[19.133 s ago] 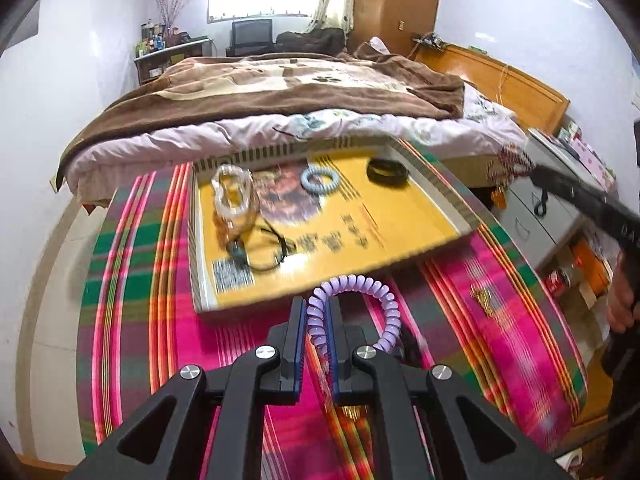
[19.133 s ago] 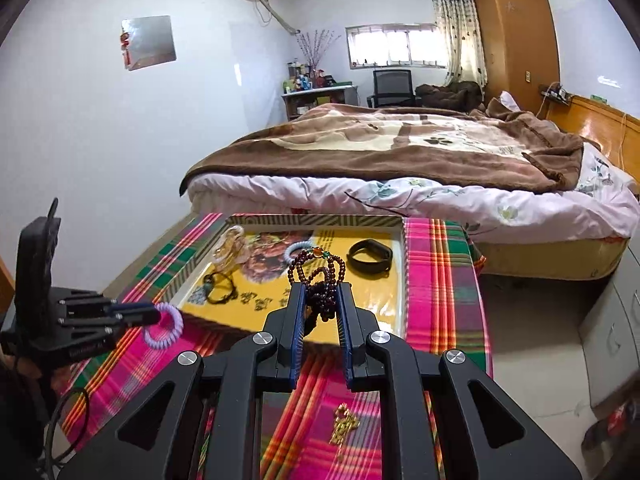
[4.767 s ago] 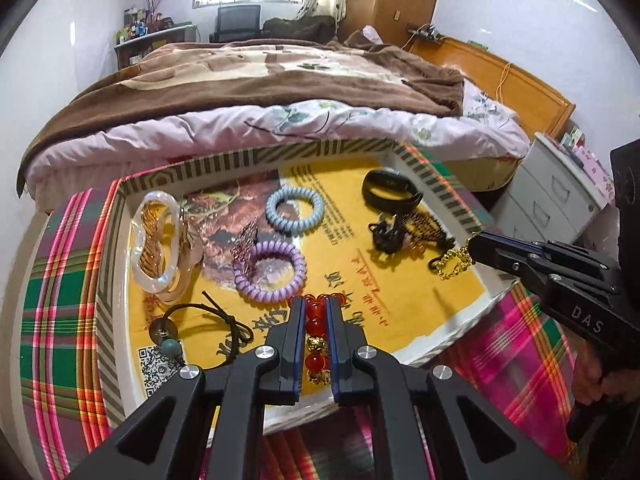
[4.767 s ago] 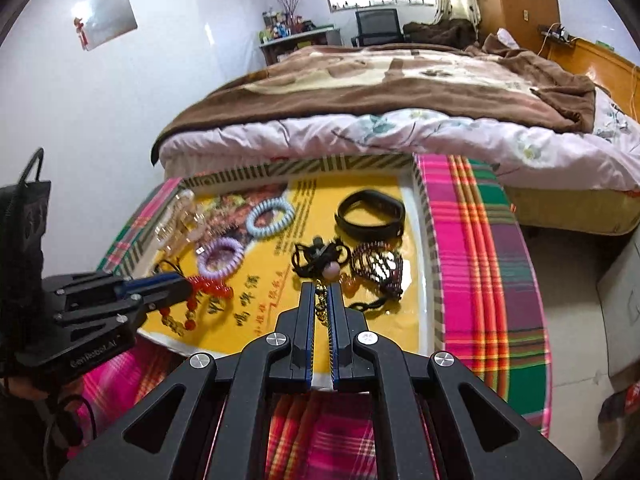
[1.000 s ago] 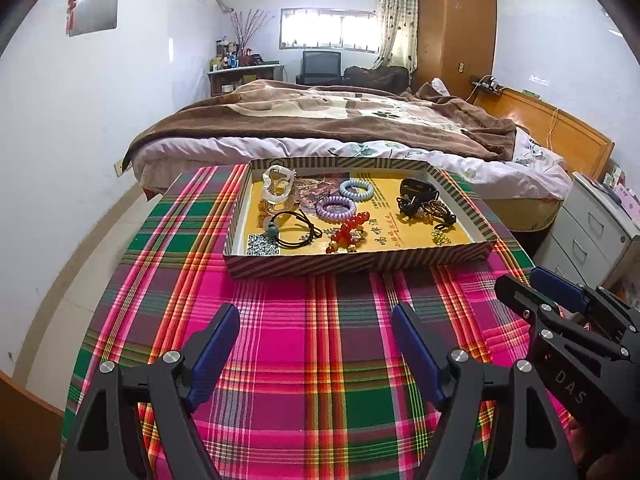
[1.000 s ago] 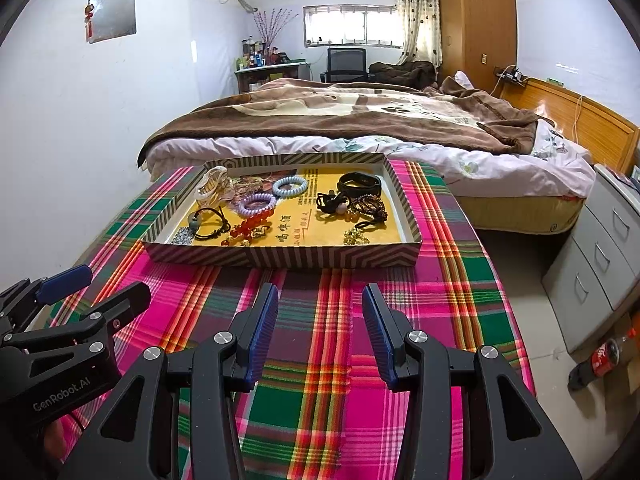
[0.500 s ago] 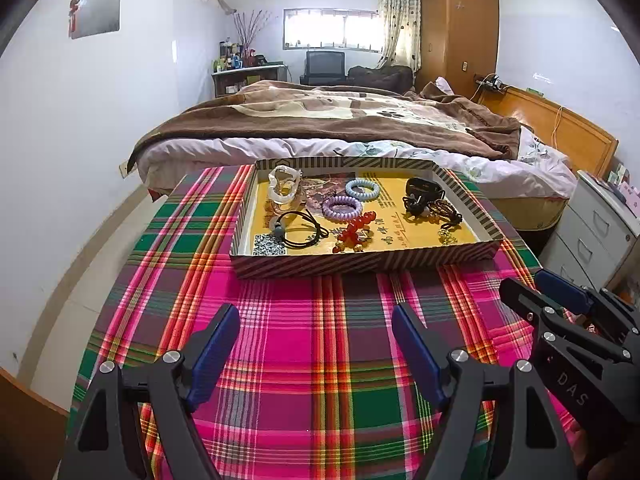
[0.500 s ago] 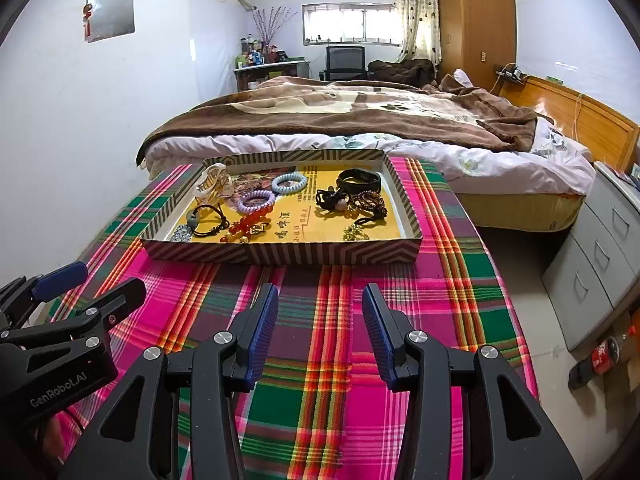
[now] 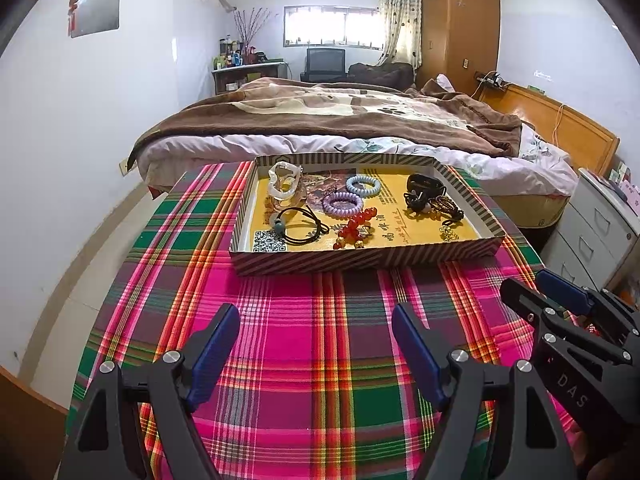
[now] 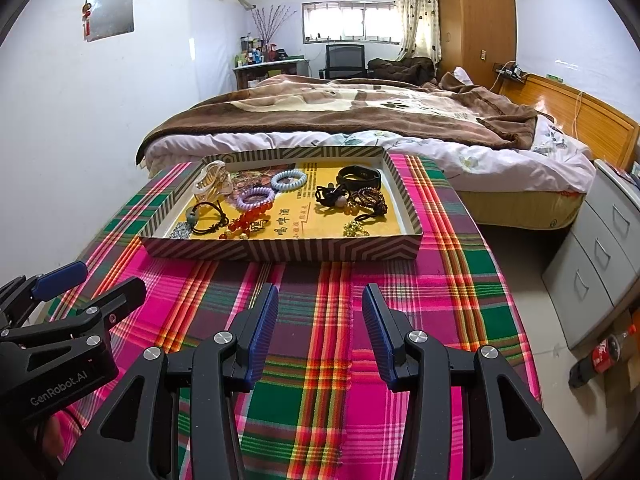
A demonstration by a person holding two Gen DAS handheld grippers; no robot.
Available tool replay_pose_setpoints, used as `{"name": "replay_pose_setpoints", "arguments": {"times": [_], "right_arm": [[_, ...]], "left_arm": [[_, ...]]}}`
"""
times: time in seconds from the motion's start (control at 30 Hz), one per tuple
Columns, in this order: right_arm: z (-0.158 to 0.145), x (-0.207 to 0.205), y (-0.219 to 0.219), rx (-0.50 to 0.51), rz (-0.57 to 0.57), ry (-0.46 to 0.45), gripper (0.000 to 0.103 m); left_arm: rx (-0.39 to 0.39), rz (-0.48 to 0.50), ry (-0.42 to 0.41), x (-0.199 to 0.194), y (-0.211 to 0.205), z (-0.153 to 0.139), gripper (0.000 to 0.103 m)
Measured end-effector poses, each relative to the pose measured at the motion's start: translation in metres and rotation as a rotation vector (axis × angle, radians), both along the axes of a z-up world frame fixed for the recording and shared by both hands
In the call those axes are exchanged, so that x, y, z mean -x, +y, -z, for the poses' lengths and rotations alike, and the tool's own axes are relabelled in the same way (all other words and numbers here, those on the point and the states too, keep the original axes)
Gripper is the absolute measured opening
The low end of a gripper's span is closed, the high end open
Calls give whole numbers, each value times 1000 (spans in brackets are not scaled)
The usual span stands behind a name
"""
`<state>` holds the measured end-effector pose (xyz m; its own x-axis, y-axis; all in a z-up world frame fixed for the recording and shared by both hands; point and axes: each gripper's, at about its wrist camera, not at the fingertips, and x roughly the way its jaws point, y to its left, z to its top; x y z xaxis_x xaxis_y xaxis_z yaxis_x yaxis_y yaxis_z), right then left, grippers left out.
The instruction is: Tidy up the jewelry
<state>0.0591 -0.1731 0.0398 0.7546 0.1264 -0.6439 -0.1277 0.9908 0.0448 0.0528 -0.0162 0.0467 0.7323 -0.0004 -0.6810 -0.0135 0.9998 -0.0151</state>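
Both grippers released, nothing between the jaws: left gripper (image 9: 316, 344) and right gripper (image 10: 320, 320) hover over the plaid tabletop (image 9: 320, 320) on the near side of the striped tray (image 9: 360, 258), well apart from it. All jewelry sits inside the tray: purple coil bracelet (image 9: 342, 203) and blue coil bracelet (image 9: 363, 186) mid-tray, red bead bracelet (image 9: 354, 227) toward the near wall, black band (image 9: 425, 182) at the far right. A bed (image 9: 340, 120) lies beyond the tray.

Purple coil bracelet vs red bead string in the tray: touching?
Cannot tell. In both wrist views the purple coil bracelet and the red bead string sit so close in the tray that neither contact nor a gap shows plainly.
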Motion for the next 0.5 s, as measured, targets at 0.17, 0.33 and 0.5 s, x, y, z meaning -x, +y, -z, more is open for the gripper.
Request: {"name": "replay_pose_setpoints", "arguments": {"times": [0.17, 0.33, 0.5], "right_arm": [[0, 0, 0, 0, 1, 1, 45], [1, 0, 0, 0, 2, 2, 45], [3, 0, -1, 1, 6, 5, 45]], "left_arm": [[6, -1, -1, 0, 1, 0, 78], [8, -4, 2, 1, 2, 1, 78], [3, -7, 6, 0, 2, 1, 78]]}}
